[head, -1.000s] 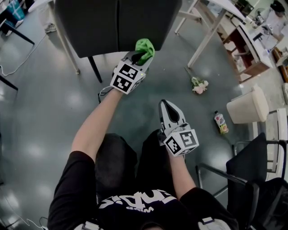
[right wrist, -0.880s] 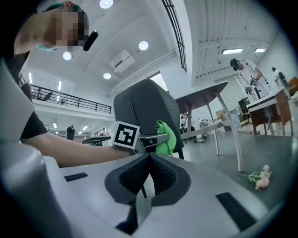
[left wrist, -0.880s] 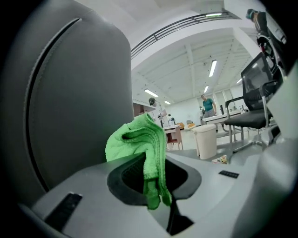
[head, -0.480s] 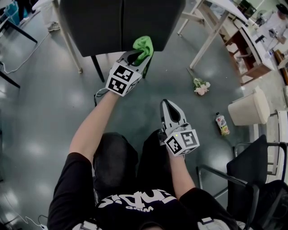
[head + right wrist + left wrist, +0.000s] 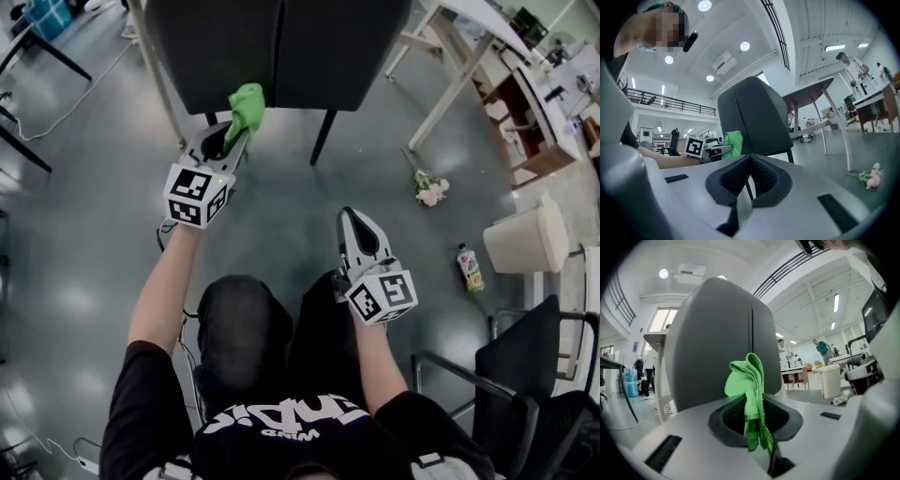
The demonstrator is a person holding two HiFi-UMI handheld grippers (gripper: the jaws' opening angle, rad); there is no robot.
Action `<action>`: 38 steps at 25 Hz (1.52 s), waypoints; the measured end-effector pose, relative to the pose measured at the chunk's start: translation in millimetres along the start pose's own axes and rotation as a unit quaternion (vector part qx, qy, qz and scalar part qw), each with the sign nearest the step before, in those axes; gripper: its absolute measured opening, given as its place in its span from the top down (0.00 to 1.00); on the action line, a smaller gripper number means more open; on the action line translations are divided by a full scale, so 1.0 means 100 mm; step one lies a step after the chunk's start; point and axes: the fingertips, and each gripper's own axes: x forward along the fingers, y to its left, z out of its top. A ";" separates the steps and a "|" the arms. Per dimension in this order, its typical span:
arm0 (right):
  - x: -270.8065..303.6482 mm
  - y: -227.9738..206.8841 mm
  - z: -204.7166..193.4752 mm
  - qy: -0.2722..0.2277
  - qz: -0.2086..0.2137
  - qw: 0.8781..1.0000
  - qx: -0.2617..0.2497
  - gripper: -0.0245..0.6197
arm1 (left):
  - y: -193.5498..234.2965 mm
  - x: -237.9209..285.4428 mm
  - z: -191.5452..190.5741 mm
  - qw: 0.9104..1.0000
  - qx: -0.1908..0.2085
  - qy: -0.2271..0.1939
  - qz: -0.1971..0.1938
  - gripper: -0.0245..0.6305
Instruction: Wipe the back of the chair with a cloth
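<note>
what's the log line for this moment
left tongs: shut on green cloth | cloth: at chair back lower edge | right tongs: shut, empty

Glossy grey floor (image 5: 84, 244), small pink-and-white flower bunch (image 5: 429, 187) lying right of centre, labelled plastic bottle (image 5: 469, 269) on its side nearby, cream plastic bin (image 5: 525, 234) just beside, dark grey chair (image 5: 319, 47) standing on thin black legs, white slanted table leg (image 5: 450, 86) planted beyond flowers.

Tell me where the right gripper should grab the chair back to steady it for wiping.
I'd take the chair back by its right side edge, coming from the right. It is a slim upright panel, that edge is bare, and the green cloth in the left gripper sits at its lower left. The right gripper has its jaws shut; open them first.
</note>
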 end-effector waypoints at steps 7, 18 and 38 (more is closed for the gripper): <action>0.19 0.12 -0.06 0.009 0.019 1.000 -0.003 0.97 | 0.22 -0.32 -0.08 0.999 -0.029 -0.011 0.023 0.86; 0.62 0.38 0.39 0.034 0.033 0.999 0.008 0.97 | 0.33 -0.55 0.51 0.998 -0.046 -0.032 0.004 0.86; 0.76 1.98 4.74 0.094 0.045 0.995 0.001 0.97 | 1.06 -1.78 4.87 0.994 -0.105 0.034 -0.015 0.86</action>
